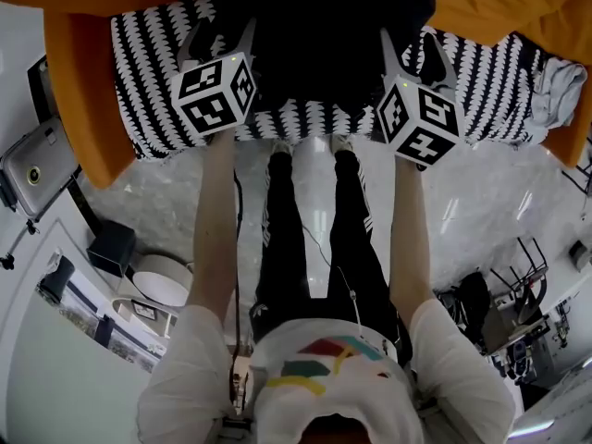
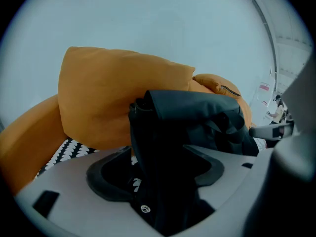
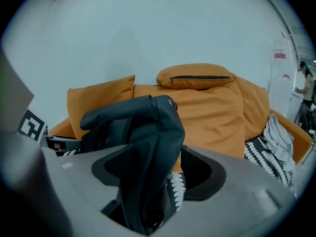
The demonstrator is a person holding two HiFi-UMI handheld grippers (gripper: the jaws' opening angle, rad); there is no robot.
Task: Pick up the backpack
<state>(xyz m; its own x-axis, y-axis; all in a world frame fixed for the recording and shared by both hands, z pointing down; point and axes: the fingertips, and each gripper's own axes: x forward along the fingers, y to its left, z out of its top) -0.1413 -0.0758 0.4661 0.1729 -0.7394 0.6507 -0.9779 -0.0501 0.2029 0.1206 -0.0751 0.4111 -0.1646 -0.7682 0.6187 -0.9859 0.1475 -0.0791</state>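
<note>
Head view puts your left gripper (image 1: 222, 37) and right gripper (image 1: 413, 55) at the black backpack (image 1: 314, 35), which lies on the patterned sofa seat (image 1: 148, 91). Both sets of jaws are wide, with backpack fabric between them (pads not squeezing).

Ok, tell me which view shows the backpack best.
The left gripper view: the backpack fills the middle, its flap and straps clear against the orange cushion. The right gripper view shows just a dark fold of it; the head view, a black mass without detail.
</note>
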